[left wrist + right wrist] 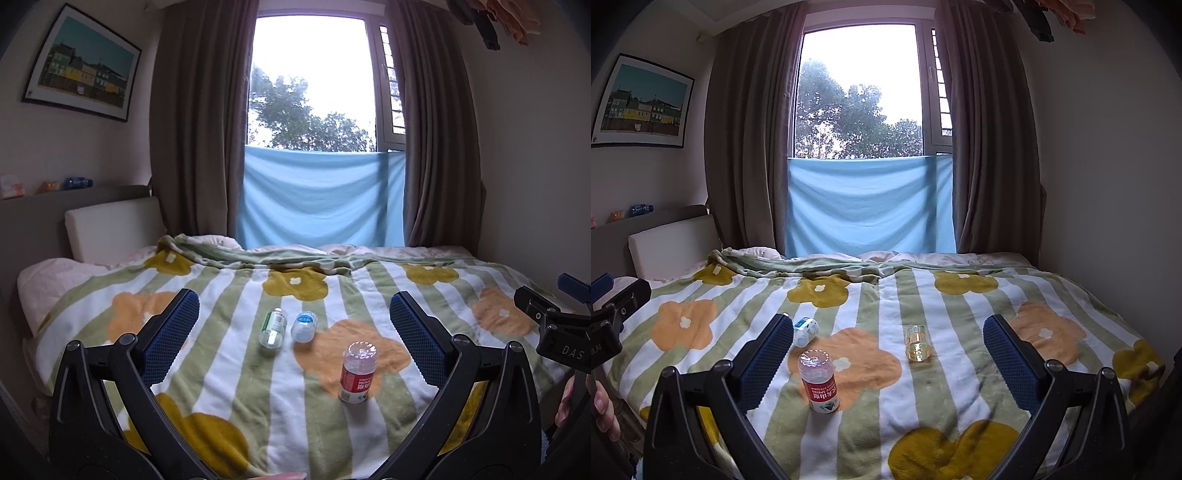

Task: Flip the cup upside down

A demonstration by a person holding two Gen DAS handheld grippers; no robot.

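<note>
Several clear plastic cups cut from bottles sit on a flowered blanket [229, 369]. A red-label cup [357, 372] stands with its closed end up; it also shows in the right wrist view [818, 380]. A blue-label cup [304, 326] [805, 331] and a green-label cup [273, 327] lie beyond it. A yellowish cup [917, 342] lies between the right fingers. My left gripper [294, 325] and my right gripper [886, 347] are both open and empty, held above the near part of the bed.
The bed fills the view; its blanket also shows in the right wrist view [960, 369]. A headboard [110, 225] stands at the left. Brown curtains [195, 129], a window and a blue cloth [317, 199] are behind. A wall is close on the right.
</note>
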